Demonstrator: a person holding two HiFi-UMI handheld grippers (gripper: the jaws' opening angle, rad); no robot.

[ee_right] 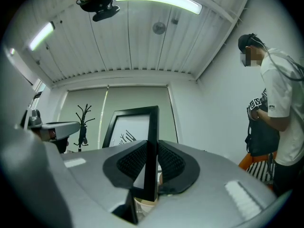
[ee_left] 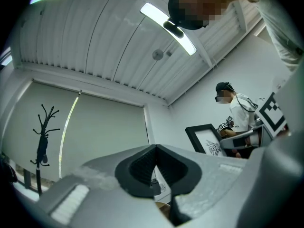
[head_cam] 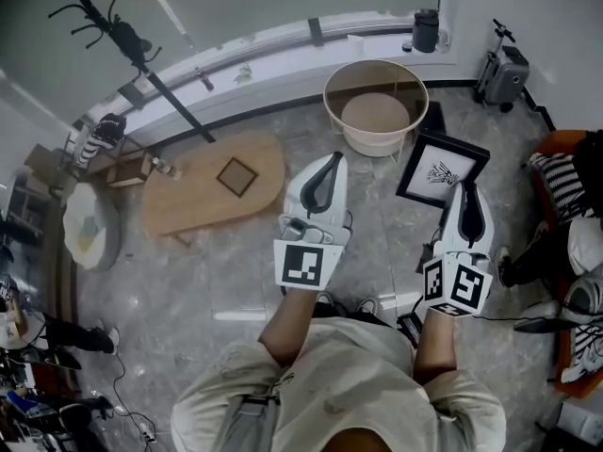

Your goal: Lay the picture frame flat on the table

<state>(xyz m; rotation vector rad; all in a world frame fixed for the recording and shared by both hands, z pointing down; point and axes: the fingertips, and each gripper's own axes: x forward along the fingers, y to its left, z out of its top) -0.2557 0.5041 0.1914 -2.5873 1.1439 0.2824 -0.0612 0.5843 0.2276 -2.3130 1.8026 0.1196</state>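
The black picture frame (head_cam: 441,169), with a white mat and a dark plant drawing, hangs in the air above the floor. My right gripper (head_cam: 468,188) is shut on its lower edge. In the right gripper view the frame's black edge (ee_right: 151,127) stands upright between the pads of the right gripper (ee_right: 152,148). The left gripper (head_cam: 332,161) floats to the left of the frame, shut and empty, and its pads meet in the left gripper view (ee_left: 155,148). The frame (ee_left: 206,139) shows there at the right. An oval wooden table (head_cam: 188,201) lies farther left.
A small square object (head_cam: 236,176) lies on the table. A round white basket table (head_cam: 375,109) stands just beyond the grippers. An orange seat with a striped cushion (head_cam: 556,182) is at the right, a suitcase (head_cam: 502,75) at the back. Another person (ee_right: 278,113) stands nearby.
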